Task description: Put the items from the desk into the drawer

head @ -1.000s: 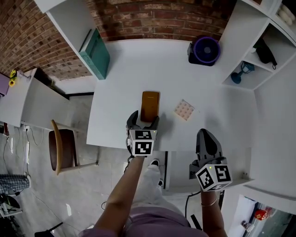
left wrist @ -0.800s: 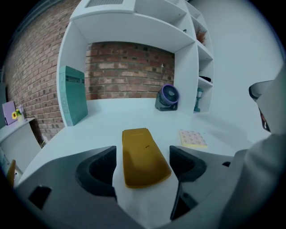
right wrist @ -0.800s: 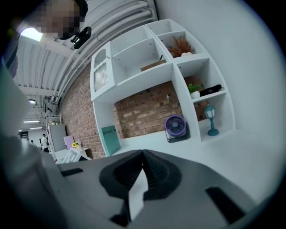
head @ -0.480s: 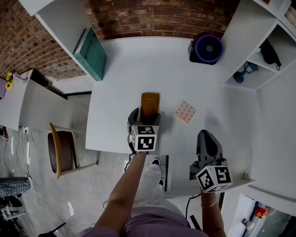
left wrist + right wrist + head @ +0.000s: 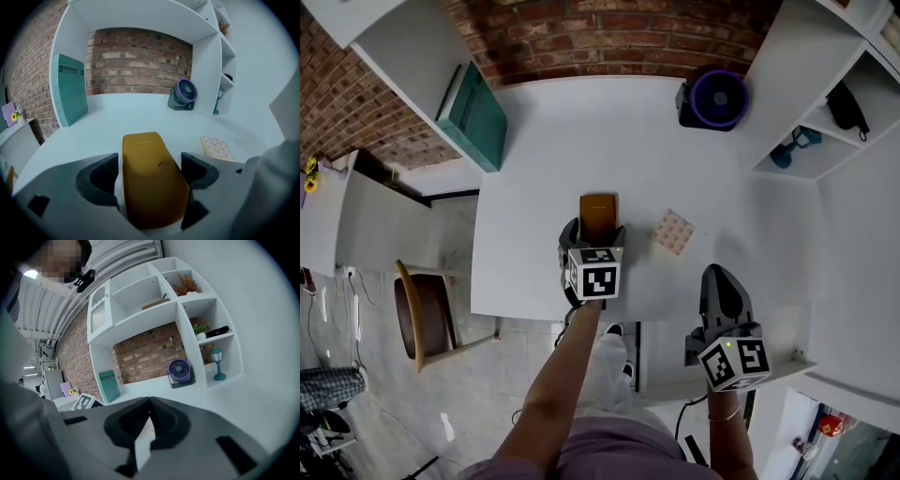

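A yellow-brown oblong case point(image 5: 598, 212) lies on the white desk point(image 5: 581, 141), its long side pointing away from me. My left gripper point(image 5: 595, 234) straddles its near end, one finger on each side. In the left gripper view the case point(image 5: 150, 183) fills the space between the pads of the left gripper point(image 5: 150, 164), with thin gaps showing; the jaws have just been opening and stand open. My right gripper point(image 5: 722, 279) hovers at the desk's front right, shut, nothing held; its tips point(image 5: 150, 401) meet. A dotted cream note pad point(image 5: 673, 232) lies right of the case.
A purple fan point(image 5: 715, 100) stands at the back right, a teal box point(image 5: 473, 117) leans at the back left. White shelves point(image 5: 825, 112) on the right hold a blue lamp point(image 5: 787, 150). A wooden chair point(image 5: 417, 309) stands left of the desk.
The left gripper has slid forward and down along the case, so its fingers now flank more of it. The right gripper has hardly moved.
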`<action>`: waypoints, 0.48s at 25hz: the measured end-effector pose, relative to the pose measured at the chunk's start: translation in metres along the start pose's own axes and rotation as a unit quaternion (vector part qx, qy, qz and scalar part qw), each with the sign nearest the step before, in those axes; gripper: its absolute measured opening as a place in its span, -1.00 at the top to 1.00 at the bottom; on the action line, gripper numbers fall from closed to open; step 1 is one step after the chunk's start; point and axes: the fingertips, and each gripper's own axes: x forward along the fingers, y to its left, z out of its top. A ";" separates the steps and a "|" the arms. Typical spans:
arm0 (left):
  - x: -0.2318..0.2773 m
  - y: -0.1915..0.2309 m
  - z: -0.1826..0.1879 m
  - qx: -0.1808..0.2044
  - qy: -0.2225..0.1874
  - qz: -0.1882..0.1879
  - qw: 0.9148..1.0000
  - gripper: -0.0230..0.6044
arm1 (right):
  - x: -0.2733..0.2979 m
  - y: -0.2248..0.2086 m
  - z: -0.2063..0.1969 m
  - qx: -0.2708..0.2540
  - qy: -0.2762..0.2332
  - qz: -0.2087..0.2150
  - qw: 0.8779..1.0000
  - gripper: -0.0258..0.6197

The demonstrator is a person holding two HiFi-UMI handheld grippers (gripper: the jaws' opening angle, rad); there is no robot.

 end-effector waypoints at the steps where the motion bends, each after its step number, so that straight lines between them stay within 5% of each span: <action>1: 0.001 0.000 -0.001 -0.001 0.005 0.000 1.000 -0.34 | 0.001 0.000 0.000 0.000 0.000 -0.001 1.000 0.91; 12: 0.007 0.001 -0.006 -0.004 0.046 -0.007 0.999 -0.36 | 0.006 0.007 0.000 0.003 -0.002 -0.002 1.000 0.91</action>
